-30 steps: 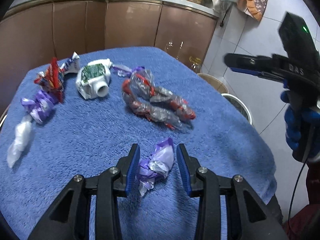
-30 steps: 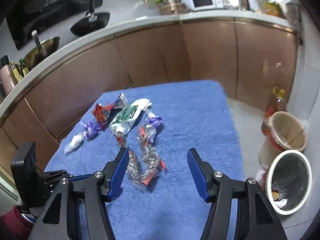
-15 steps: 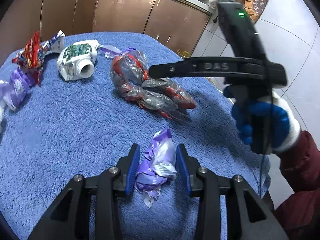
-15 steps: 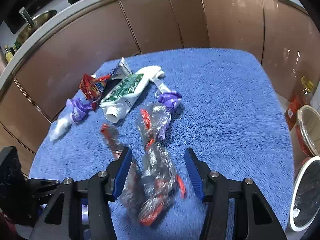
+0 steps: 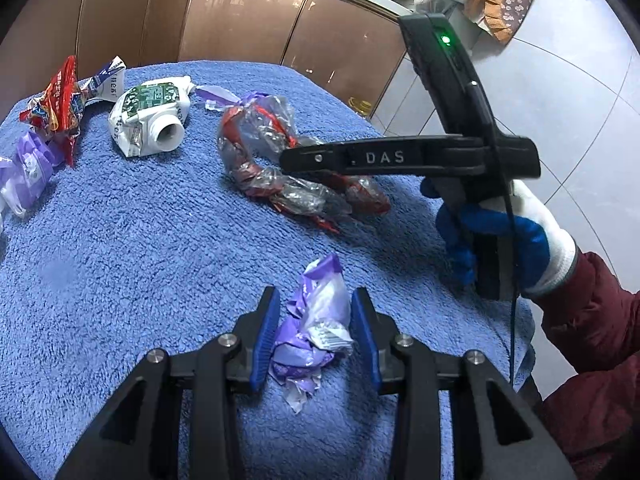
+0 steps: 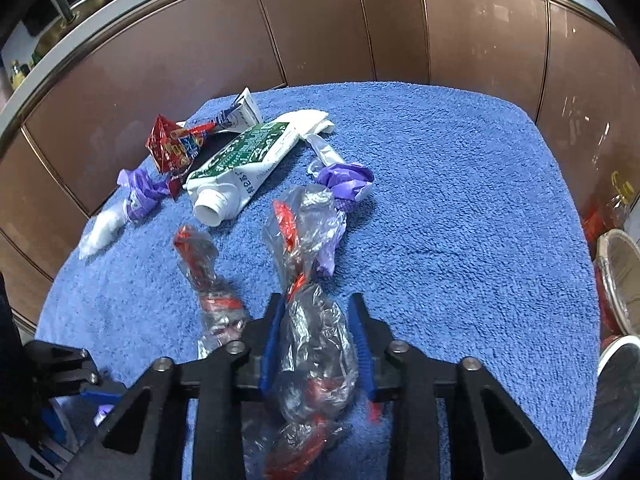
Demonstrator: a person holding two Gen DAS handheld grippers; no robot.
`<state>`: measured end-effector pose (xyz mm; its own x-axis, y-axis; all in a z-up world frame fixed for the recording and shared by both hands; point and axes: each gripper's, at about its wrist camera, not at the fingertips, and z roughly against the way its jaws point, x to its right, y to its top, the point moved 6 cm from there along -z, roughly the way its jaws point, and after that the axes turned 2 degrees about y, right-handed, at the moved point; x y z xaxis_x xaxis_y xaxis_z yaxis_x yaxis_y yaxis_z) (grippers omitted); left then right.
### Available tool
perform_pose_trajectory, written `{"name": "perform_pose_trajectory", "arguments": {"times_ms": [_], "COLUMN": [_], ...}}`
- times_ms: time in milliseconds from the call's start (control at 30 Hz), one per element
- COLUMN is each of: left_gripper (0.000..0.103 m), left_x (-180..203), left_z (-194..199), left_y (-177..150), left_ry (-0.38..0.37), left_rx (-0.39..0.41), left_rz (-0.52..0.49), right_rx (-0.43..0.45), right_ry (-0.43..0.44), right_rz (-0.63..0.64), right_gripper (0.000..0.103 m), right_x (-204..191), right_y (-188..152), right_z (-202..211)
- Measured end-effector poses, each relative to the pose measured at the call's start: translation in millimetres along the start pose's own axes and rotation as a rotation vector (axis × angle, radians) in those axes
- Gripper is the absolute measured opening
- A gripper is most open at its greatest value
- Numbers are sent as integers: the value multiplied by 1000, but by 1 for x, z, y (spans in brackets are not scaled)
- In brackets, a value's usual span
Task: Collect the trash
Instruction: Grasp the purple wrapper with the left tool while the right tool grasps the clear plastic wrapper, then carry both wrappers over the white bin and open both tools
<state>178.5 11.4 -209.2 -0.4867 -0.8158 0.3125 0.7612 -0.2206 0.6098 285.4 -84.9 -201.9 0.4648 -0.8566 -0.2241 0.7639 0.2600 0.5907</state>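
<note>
Left claw (image 5: pixel 314 332) closed around purple wrapper (image 5: pixel 316 328) at 6 o'clock on the counter (image 5: pixel 120 260), pads touching both sides, ready for lifting. Right claw (image 6: pixel 318 340) clamped on clear red-streaked bag (image 6: pixel 316 344), low for a simultaneous pickup. Milk carton (image 6: pixel 244 164) and red snack packet (image 6: pixel 172 148) at 11 o'clock; bins (image 6: pixel 618 276) at 3 o'clock, path unobstructed.

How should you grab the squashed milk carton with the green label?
Probably by the flattened middle of the milk carton, just behind its open white spout, with a finger on each long side, coming from above. It lies flat on the blue towel, and the body looks thin enough there to fit between the fingers. The spout is round and stiff, so fingers might slip off it.
</note>
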Motion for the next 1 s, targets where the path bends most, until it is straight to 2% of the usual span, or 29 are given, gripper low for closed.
{"name": "perform_pose_trajectory", "arguments": {"times_ms": [167,500,800,1000], "left_gripper": [30,28,28,28], "left_x": [3,13,27,40], "left_z": [-3,1,30,59], "left_y": [3,5,-7,-8], "left_ry": [34,104,109,142], "left_rx": [1,29,74,133], "left_rz": [-25,-41,10,23], "right_rx": [23,100,160,215], "right_ry": [4,-28,-53,-44], "right_rz": [-27,-92,-138,-142], "right_gripper": [17,16,16,16], "right_x": [3,10,7,-3], "right_y": [-5,-24,-52,-67], "right_z": [10,64,122,160]}}
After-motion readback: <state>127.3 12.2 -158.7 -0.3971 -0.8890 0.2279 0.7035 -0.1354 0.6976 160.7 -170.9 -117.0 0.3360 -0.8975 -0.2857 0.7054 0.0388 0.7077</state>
